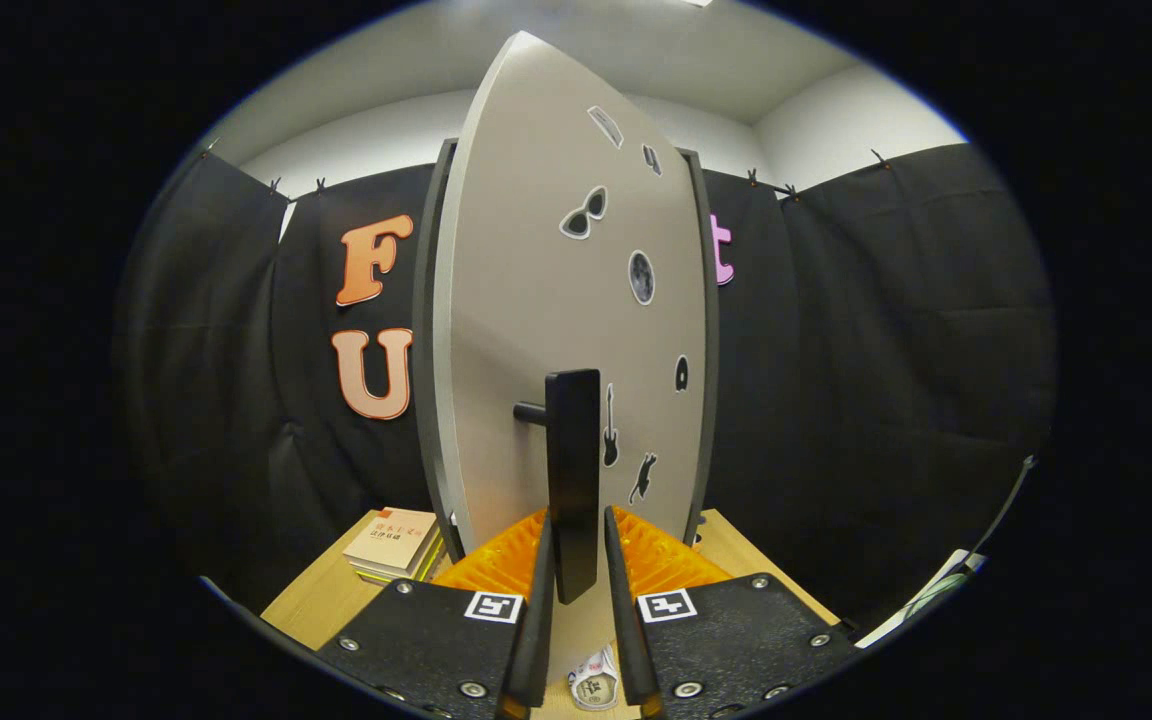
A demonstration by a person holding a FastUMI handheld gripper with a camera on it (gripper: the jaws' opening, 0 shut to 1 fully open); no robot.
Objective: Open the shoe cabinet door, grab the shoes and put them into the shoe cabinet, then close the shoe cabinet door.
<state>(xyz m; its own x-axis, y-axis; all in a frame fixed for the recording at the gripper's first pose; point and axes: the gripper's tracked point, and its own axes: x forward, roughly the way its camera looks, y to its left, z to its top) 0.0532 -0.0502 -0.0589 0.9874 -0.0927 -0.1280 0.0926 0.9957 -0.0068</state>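
Right now the hand-held gripper [574, 560] sits at the shoe cabinet door's handle [573, 480] — a dark vertical bar standing off the door [536, 330] on a short stub. The bar's lower end drops into the gap between the two fingers [539, 590]. Each finger lies close along its side of the handle, but actual pressing contact on both sides is not clear, so cannot tell whether the grip is clamped or just straddling.

Relative to the handle:
- The door is the pale panel directly behind it, swung out and seen nearly edge-on, upright, with small dark stickers [584, 213] scattered above and to the right of the handle.
- The dark cabinet frame [423, 340] shows as a thin strip on both sides of the door, behind it.
- A stack of books [394, 545] lies below and left of the handle on the wooden table [321, 600], near the foot of the cabinet frame.
- A small white item with dark print [595, 687] lies on the table below the handle, between the finger bases — too small to identify.
- Black cloth wall [886, 350] hangs behind the cabinet on both sides.
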